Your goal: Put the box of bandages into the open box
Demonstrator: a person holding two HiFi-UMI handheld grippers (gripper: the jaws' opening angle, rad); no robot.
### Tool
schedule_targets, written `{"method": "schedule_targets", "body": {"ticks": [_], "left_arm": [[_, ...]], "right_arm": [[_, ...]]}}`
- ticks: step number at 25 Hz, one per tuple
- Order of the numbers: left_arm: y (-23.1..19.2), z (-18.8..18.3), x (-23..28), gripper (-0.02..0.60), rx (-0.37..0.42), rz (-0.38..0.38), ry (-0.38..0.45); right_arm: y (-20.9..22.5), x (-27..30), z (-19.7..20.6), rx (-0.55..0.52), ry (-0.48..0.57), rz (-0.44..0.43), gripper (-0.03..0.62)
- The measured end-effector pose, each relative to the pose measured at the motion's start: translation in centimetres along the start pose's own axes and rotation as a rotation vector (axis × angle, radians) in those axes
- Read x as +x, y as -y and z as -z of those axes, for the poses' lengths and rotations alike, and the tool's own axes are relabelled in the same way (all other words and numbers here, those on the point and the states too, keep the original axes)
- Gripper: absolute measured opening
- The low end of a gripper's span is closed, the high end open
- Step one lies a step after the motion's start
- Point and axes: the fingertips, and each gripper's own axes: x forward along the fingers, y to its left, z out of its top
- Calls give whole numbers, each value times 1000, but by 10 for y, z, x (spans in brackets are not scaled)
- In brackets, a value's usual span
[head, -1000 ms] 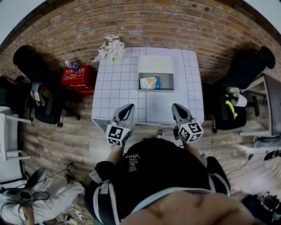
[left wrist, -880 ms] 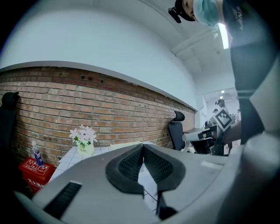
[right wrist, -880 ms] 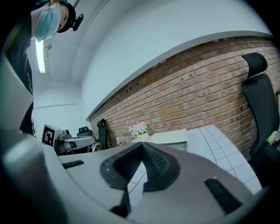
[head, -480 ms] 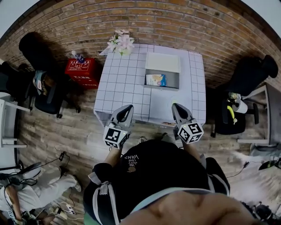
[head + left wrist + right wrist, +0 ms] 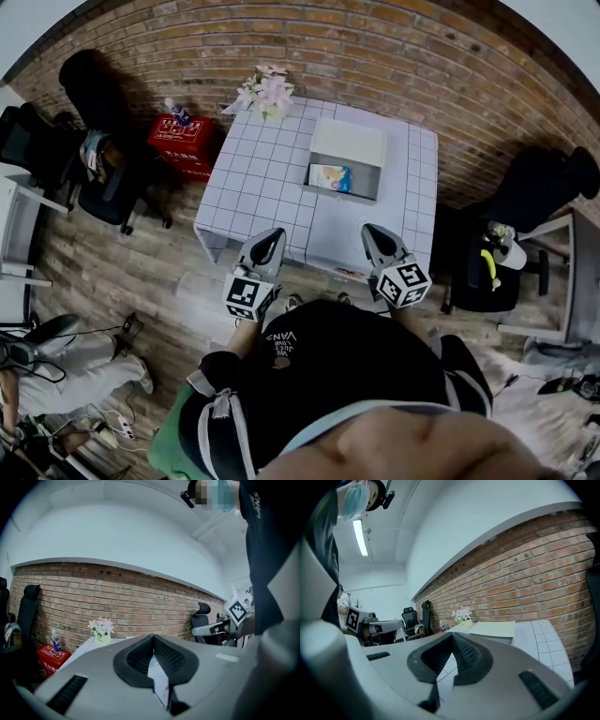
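The box of bandages (image 5: 328, 177), blue and yellow, lies inside the open box (image 5: 361, 181) at the far side of the white tiled table (image 5: 262, 178); the box's pale lid (image 5: 349, 142) is folded back. My left gripper (image 5: 273, 233) and right gripper (image 5: 369, 232) hang side by side near the table's front edge, well short of the open box. Both are shut with nothing between their pads. In the left gripper view the left gripper (image 5: 152, 641) points over the table. From the right gripper (image 5: 452, 641) I see the open box (image 5: 492, 630) ahead.
A flower pot (image 5: 266, 94) stands on the table's far left corner. A red crate (image 5: 183, 142) sits left of the table. Black chairs stand at the left (image 5: 103, 178) and right (image 5: 502, 248). A person (image 5: 66, 366) sits on the wooden floor at lower left. A brick wall (image 5: 394, 56) runs behind.
The view has drawn back from the table and swung, so the table sits farther off. Both grippers stay shut and empty. The bandage box has not moved in the open box.
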Motion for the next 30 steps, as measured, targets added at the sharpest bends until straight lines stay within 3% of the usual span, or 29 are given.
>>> {"method": "schedule_targets", "body": {"ticks": [17, 30], "left_arm": [[23, 5, 1, 12, -12, -107, -4], [23, 6, 4, 12, -19, -124, -1]], "right_arm": [[20, 4, 1, -23, -37, -89, -6], [22, 6, 2, -24, -52, -105, -6]]}}
